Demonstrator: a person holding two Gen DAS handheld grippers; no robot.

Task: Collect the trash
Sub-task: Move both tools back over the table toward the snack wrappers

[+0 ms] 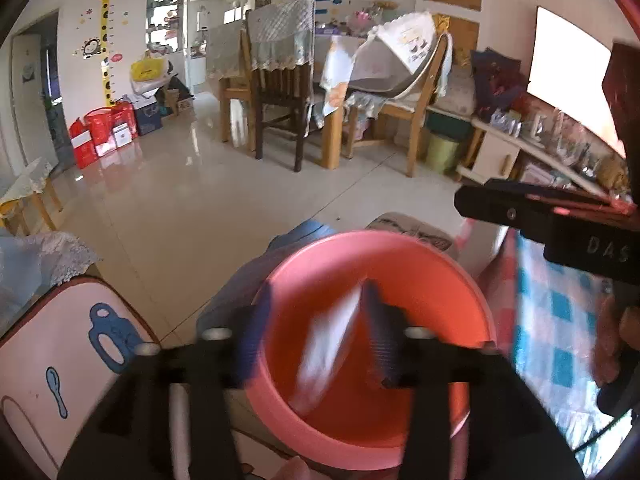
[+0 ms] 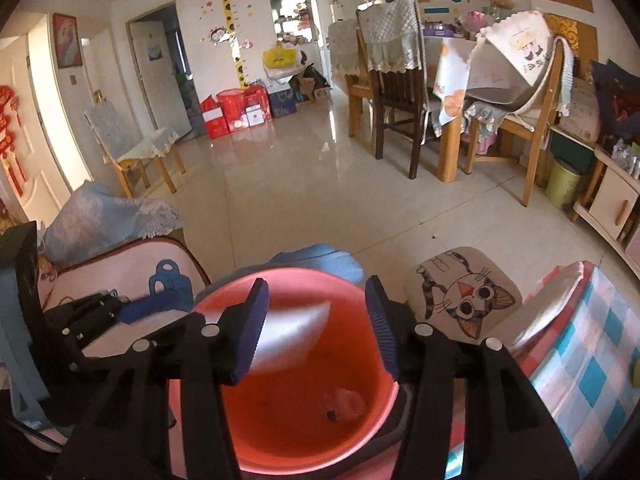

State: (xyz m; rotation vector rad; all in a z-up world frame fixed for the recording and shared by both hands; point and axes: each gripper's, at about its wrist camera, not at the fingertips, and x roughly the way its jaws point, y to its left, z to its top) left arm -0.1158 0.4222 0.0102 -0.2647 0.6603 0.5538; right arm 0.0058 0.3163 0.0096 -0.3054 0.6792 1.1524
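Observation:
A pink plastic bin (image 1: 400, 432) stands just below both grippers and also shows in the right wrist view (image 2: 296, 440). My left gripper (image 1: 316, 300) is open over the bin's mouth. A blurred white piece of trash (image 1: 328, 348) is in mid-air between its fingers, loose. My right gripper (image 2: 316, 300) is open above the bin. A blurred white piece (image 2: 292, 332) hangs between its fingers, not pinched. A small pale scrap (image 2: 344, 400) lies at the bin's bottom. The right gripper's black body (image 1: 560, 220) shows at the right of the left wrist view.
A pink cartoon-print stool (image 1: 48, 360) stands left of the bin, a cat-print stool (image 2: 464, 296) right of it. A checked blue and pink cloth (image 2: 580, 360) covers a surface at the right. Chairs and a dining table (image 2: 444, 80) stand across the tiled floor.

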